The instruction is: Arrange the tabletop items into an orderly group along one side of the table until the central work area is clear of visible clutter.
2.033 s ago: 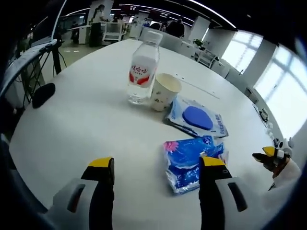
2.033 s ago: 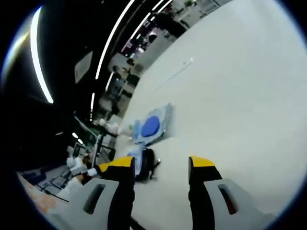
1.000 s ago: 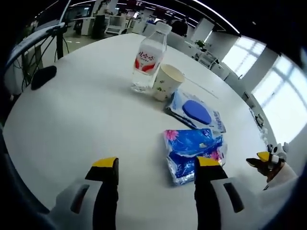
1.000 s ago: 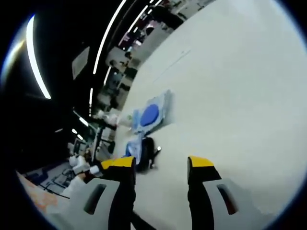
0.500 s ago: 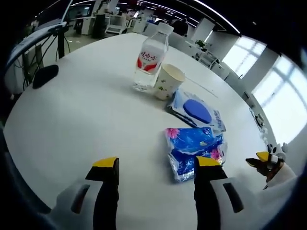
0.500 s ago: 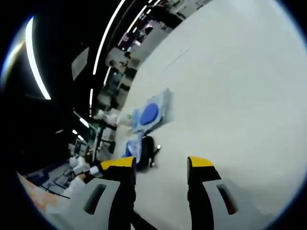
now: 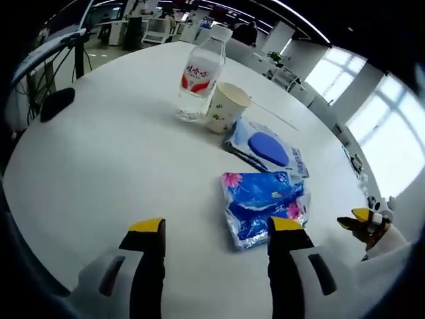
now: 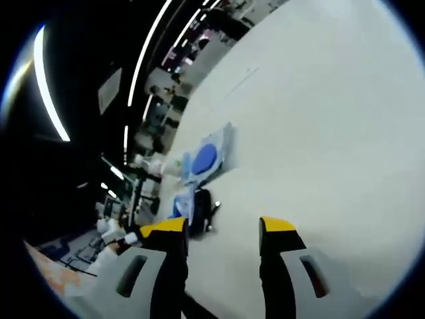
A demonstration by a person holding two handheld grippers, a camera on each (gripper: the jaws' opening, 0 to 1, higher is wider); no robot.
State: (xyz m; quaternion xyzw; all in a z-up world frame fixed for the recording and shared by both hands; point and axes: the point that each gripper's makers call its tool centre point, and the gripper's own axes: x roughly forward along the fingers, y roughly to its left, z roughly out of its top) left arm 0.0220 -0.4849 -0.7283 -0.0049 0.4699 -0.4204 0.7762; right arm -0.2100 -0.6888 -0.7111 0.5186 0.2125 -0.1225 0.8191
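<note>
In the left gripper view, the left gripper (image 7: 216,229) hangs low over the white tabletop (image 7: 99,166) with its fingers spread apart and nothing between them. Just ahead, right of centre, lies a blue tissue pack (image 7: 263,205), its near corner close beside the right finger. Beyond it, toward the upper middle, sit a wet-wipes pack (image 7: 265,147) with a blue lid, then a paper cup (image 7: 224,107) just beside a clear water bottle (image 7: 196,78) with a red label.

The tissue pack looks soft, light and crinkly; a pinch across its narrow width should hold, though the film may slip. The bottle is probably heaviest and best taken around its body; the cup would crush under a hard squeeze.

In the right gripper view, the right gripper (image 8: 218,229) likewise stands open and empty, with the wet-wipes pack at left of centre.
</note>
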